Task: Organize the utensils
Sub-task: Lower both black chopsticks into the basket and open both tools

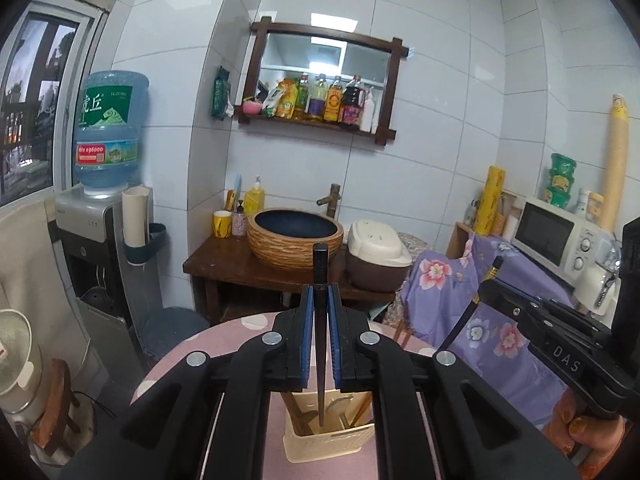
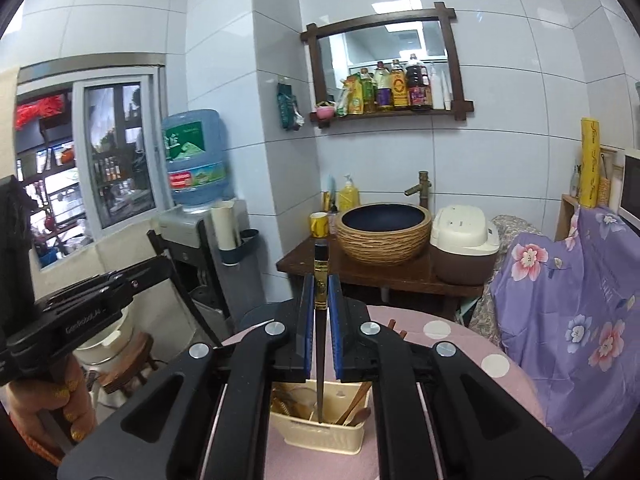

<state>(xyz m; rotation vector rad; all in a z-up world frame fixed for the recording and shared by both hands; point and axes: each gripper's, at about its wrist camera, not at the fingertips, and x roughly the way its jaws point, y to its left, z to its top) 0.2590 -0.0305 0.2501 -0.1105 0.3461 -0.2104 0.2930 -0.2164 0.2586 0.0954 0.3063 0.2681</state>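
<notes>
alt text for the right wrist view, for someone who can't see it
The right gripper is shut on a dark chopstick with a gold band, held upright with its tip in a cream utensil holder on a pink polka-dot table. The left gripper shows at left, and a basin sink stands behind.

My left gripper [image 1: 320, 332] is matte black plastic, with bright blue pads [image 1: 307, 334] lining its fingers and round silver screw heads on the linkage arms. My right gripper [image 2: 321, 328] has the same black frame, blue pads [image 2: 308, 330] and silver screws. From the side, its body carries white lettering, "DAS". My right hand [image 1: 588, 436] shows bare skin and glittery gold-painted nails; my left hand [image 2: 52, 412] looks the same.
</notes>
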